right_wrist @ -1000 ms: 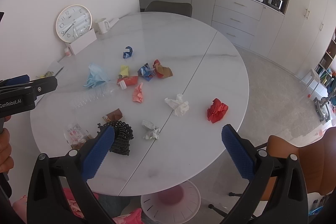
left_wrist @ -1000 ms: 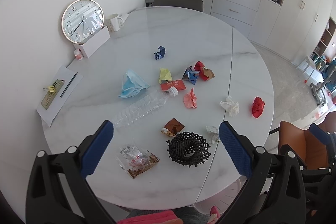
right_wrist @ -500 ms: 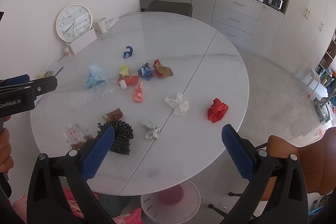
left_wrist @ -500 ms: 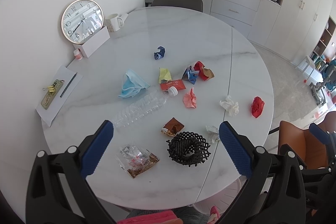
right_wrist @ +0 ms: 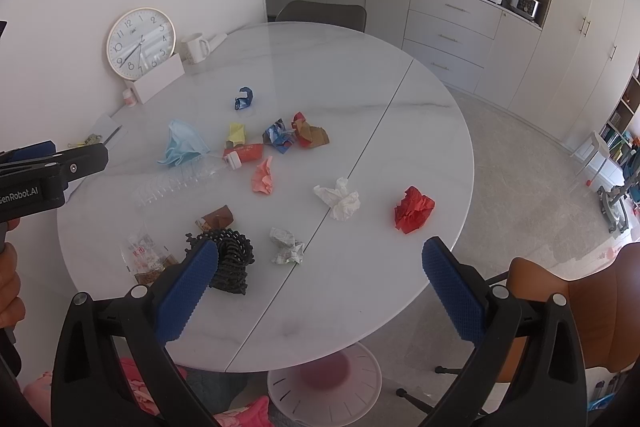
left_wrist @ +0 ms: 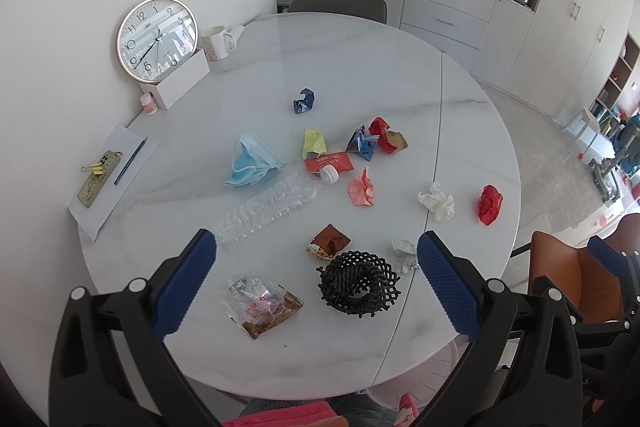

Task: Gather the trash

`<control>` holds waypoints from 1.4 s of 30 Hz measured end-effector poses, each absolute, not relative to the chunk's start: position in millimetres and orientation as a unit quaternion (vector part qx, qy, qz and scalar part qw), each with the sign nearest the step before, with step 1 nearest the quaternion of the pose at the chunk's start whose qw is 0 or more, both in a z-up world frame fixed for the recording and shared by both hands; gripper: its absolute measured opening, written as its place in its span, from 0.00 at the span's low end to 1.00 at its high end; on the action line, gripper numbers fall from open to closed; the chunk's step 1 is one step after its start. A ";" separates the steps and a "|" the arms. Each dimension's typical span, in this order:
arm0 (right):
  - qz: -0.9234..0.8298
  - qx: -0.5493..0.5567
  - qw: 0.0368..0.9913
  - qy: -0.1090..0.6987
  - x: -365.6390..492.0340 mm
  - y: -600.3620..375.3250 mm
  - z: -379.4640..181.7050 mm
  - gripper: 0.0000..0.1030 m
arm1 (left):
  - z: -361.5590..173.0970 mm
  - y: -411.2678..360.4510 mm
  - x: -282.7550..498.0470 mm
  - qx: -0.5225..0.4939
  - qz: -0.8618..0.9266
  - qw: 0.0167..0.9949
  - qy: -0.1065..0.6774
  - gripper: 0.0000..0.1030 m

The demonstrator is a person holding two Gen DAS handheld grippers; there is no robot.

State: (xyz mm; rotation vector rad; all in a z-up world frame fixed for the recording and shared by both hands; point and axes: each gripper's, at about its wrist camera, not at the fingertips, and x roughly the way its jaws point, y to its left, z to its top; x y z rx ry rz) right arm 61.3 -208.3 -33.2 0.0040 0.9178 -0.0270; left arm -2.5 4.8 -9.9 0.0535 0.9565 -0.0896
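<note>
Trash lies scattered on a round white marble table [left_wrist: 360,67]: a clear plastic bottle [left_wrist: 268,209], a blue face mask [left_wrist: 250,165], a black foam net [left_wrist: 358,281], a clear snack bag [left_wrist: 260,303], a white tissue [left_wrist: 438,201], a red paper ball [left_wrist: 490,205] and several small crumpled wrappers. My left gripper [left_wrist: 316,287] hangs open above the near edge, over the net and the snack bag. My right gripper [right_wrist: 320,291] is open too, above the near right edge, holding nothing. The red paper ball [right_wrist: 412,209] and white tissue [right_wrist: 338,201] lie just beyond it.
A wall clock [left_wrist: 156,39], a white box [left_wrist: 182,79], a mug [left_wrist: 216,43] and a small bottle stand at the table's far left. Paper with a pen and clip [left_wrist: 112,175] lies at the left edge. An orange chair [right_wrist: 580,311] stands at the right, a grey chair [left_wrist: 338,3] beyond the table.
</note>
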 end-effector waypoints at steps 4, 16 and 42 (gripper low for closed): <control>-0.014 0.001 0.897 0.443 61.9 -207.7 -32.8 0.98 | -10.2 5.1 -2.7 0.025 -0.043 0.886 0.461 0.94; 0.001 0.013 0.910 0.415 57.9 -205.2 -34.2 0.98 | -16.8 14.7 -3.5 0.016 -0.099 0.888 0.450 0.94; 0.046 0.095 0.826 0.553 120.9 -118.7 -200.3 0.98 | -219.2 79.2 22.1 0.210 -0.328 0.756 0.526 0.89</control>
